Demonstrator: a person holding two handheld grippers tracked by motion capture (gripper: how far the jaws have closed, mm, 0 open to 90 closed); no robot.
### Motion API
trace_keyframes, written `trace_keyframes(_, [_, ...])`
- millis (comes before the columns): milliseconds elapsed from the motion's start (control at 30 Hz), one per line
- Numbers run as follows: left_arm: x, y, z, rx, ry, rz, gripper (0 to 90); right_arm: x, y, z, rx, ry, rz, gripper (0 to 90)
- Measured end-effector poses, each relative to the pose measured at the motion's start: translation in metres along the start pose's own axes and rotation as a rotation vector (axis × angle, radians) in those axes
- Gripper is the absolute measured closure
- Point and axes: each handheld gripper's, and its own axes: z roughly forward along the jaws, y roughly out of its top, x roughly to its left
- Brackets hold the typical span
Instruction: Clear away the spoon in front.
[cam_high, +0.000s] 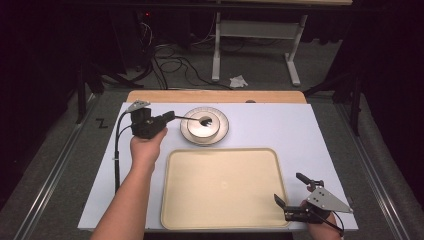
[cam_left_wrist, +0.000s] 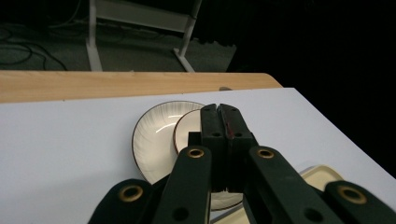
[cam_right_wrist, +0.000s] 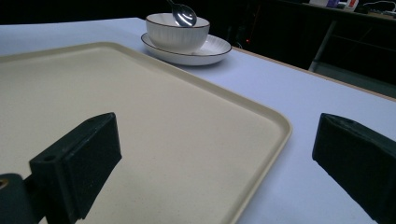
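Observation:
A white ribbed bowl stands on a white plate behind a cream tray. My left gripper reaches toward the bowl from the left, shut on the thin handle of a metal spoon. The spoon hangs with its scoop just over the bowl. In the left gripper view the shut gripper covers the spoon, with the bowl and plate beneath. My right gripper rests open at the tray's front right corner, and nothing lies in the right gripper above the tray.
A white mat covers the table, with a wooden strip along its far edge. Beyond it are floor cables and a white table frame. The left gripper's cable runs along the mat's left side.

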Motion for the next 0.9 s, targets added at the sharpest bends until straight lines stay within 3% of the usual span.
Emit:
trace_keyframes(433, [-0.023,-0.007,-0.031,-0.078,0.001,0.092,90.0,0.000,0.001,0.000,-0.006,0.003,-0.008,1.9])
trace_keyframes(533, [-0.030,-0.013,-0.042,-0.104,0.006,0.124,90.0,0.000,0.001,0.000,-0.006,0.001,-0.011,1.9])
trace_keyframes(633, [-0.033,-0.017,-0.047,-0.119,0.001,0.125,90.0,0.000,0.001,0.000,-0.007,0.001,-0.014,1.9])
trace_keyframes(900, [-0.046,-0.033,-0.070,-0.163,-0.006,0.182,89.9,0.000,0.001,-0.001,-0.007,-0.002,-0.010,1.9])
